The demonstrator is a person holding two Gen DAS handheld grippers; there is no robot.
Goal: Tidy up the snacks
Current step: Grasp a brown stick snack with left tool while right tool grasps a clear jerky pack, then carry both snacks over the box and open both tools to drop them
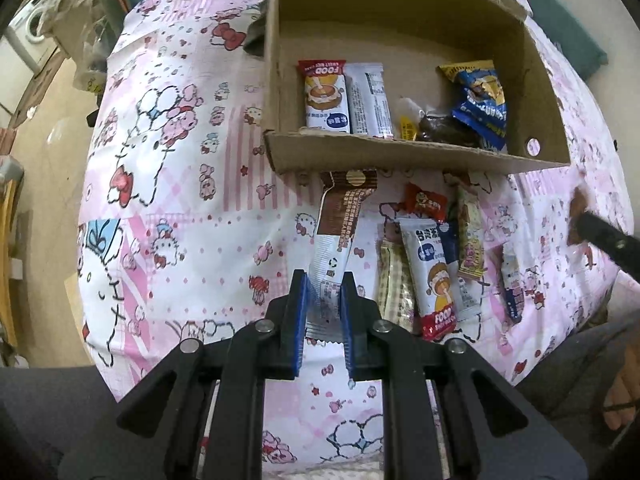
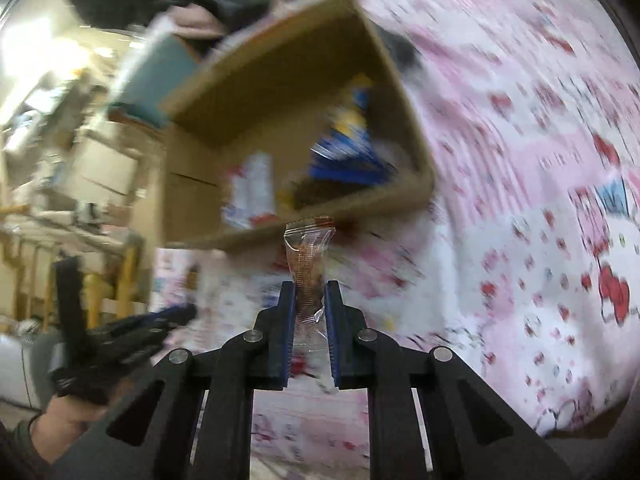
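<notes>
I hold a brown-and-white sachet (image 1: pixel 338 236) in the left gripper (image 1: pixel 325 294) and a clear-wrapped snack (image 2: pixel 308 276) in the right gripper (image 2: pixel 311 300), both clamped for transfer into the cardboard box (image 1: pixel 400 156) at frame top.

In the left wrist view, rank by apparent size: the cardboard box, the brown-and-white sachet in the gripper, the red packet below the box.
1. cardboard box
2. brown-and-white sachet, though nearness to the camera enlarges it
3. red packet

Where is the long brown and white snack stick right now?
In the left wrist view, the brown and white snack stick is pinched in the left gripper, hanging just in front of the cardboard box, left of the loose snacks.
</notes>
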